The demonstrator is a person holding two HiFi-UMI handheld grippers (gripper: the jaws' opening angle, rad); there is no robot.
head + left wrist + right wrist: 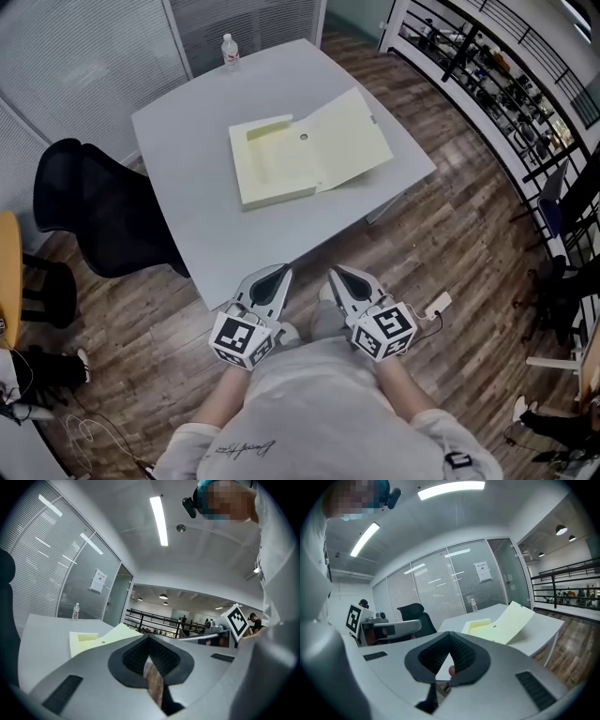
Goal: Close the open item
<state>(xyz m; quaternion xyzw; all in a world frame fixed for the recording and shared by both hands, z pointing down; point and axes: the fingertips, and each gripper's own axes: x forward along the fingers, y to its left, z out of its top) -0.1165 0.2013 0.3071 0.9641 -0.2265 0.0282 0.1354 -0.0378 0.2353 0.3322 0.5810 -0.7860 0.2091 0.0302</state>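
A black office chair (94, 211) stands at the left of the grey tabletop (187, 150), and a clear plastic bottle (230, 52) stands at its far edge. The left tongs (284, 271) are pressed together and hold nothing. The pale yellow cardboard file box (277, 169) lies open mid-tabletop, its lid (352, 141) tilted up to the right. The right tongs (335, 273) are also together and empty. Both tongs are at the near edge, apart from the box. A black railing (497, 84) runs at the far right.
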